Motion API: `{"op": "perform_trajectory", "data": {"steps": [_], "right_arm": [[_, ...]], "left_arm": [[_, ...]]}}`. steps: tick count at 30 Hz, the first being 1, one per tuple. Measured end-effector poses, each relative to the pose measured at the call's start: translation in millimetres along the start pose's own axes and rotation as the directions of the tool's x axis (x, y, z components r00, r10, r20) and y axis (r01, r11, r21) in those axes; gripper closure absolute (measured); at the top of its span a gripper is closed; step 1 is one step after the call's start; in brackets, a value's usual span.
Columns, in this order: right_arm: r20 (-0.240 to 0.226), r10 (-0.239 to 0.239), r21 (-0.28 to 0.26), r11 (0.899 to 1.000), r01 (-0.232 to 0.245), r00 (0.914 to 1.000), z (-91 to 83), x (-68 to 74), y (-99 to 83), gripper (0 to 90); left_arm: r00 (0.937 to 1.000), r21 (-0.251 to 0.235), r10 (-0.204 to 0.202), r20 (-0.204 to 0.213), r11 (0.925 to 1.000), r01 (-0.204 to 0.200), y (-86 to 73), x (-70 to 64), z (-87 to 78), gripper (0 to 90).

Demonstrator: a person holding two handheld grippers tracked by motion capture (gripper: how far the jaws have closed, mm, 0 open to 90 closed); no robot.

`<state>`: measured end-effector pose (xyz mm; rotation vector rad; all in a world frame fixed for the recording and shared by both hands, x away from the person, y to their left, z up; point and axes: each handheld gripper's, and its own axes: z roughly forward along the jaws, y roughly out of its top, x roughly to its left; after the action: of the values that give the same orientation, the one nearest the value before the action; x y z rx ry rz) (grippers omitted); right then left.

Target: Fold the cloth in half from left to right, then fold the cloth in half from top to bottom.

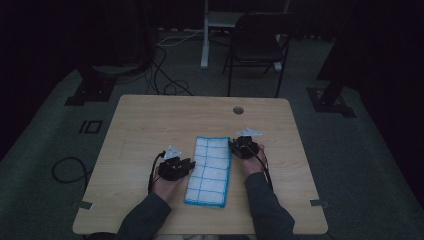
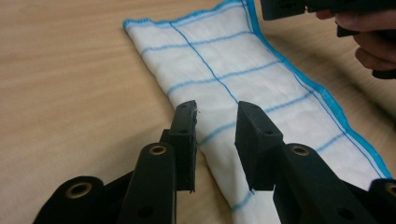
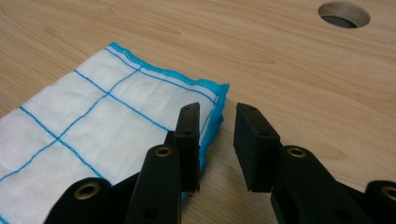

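1. Near worktop's front edge, centre: one cloth [image 1: 210, 171], folded oblong, soft white weave, blue grid lines, blue stitched hem.
2. Two black hard-jawed grippers: left gripper [image 2: 215, 122] parted over cloth's long edge; right gripper [image 3: 217, 127] parted astride far corner, empty.
3. One round hole [image 1: 238, 110] near back edge.

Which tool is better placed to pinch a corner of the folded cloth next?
Right, probably. The right tool stands open at the cloth's far right corner. The left tool, also open, sits mid-way along the cloth's left edge, away from any corner.
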<state>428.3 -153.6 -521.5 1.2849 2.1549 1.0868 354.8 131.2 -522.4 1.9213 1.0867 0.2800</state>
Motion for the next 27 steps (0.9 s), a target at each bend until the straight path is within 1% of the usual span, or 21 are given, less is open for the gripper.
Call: {"op": "perform_trajectory", "data": {"steps": [1,4,8,10,13,15,21,22,23,27], "right_arm": [[0.0,-0.002,0.0,1.0,0.002,1.0,-0.4,0.3,0.7,71.5],[-0.001,-0.003,-0.004,1.0,0.003,1.0,-1.3,0.6,2.2,71.5],[-0.005,-0.005,-0.002,1.0,0.005,1.0,-1.0,0.9,2.3,71.6],[-0.007,-0.005,-0.001,1.0,0.005,1.0,-0.5,0.5,1.9,71.6],[-0.009,-0.006,0.001,1.0,0.006,0.9999,-0.4,-0.1,1.4,71.5],[-0.012,-0.004,0.001,1.0,0.004,0.9999,-0.2,-0.2,1.0,71.5],[-0.022,-0.006,0.0,1.0,0.006,0.9997,2.2,2.2,1.7,71.5],[-0.022,-0.006,0.0,1.0,0.006,0.9997,2.2,2.2,1.7,71.5],[-0.025,-0.006,0.0,1.0,0.006,0.9997,2.8,2.6,2.1,71.5],[-0.028,-0.013,0.012,1.0,0.014,0.9995,7.6,4.0,4.4,71.0]], "left_arm": [[1.0,-0.001,0.001,-0.002,1.0,-0.001,2.2,1.1,1.0,68.4],[0.9998,-0.01,0.02,-0.002,0.9997,-0.02,9.1,5.1,4.7,67.1],[0.9997,-0.023,0.02,-0.017,0.9995,-0.02,16.5,9.4,10.6,66.1],[0.9993,-0.021,0.028,-0.023,0.9994,-0.029,19.4,10.9,13.5,65.5],[0.999,-0.024,0.027,-0.035,0.9993,-0.028,22.9,12.2,19.1,64.0],[0.9987,-0.018,0.031,-0.041,0.9993,-0.032,25.1,14.2,22.7,63.6],[0.9975,0.001,0.01,-0.07,1.0,-0.01,35.7,25.5,37.1,62.4],[0.9975,0.001,0.01,-0.07,1.0,-0.01,35.7,25.5,37.1,62.3],[0.9966,0.014,0.007,-0.082,0.9999,-0.006,39.2,28.6,42.4,62.3],[0.9953,0.038,0.006,-0.097,0.9993,-0.002,45.1,32.4,54.9,61.6]]}}
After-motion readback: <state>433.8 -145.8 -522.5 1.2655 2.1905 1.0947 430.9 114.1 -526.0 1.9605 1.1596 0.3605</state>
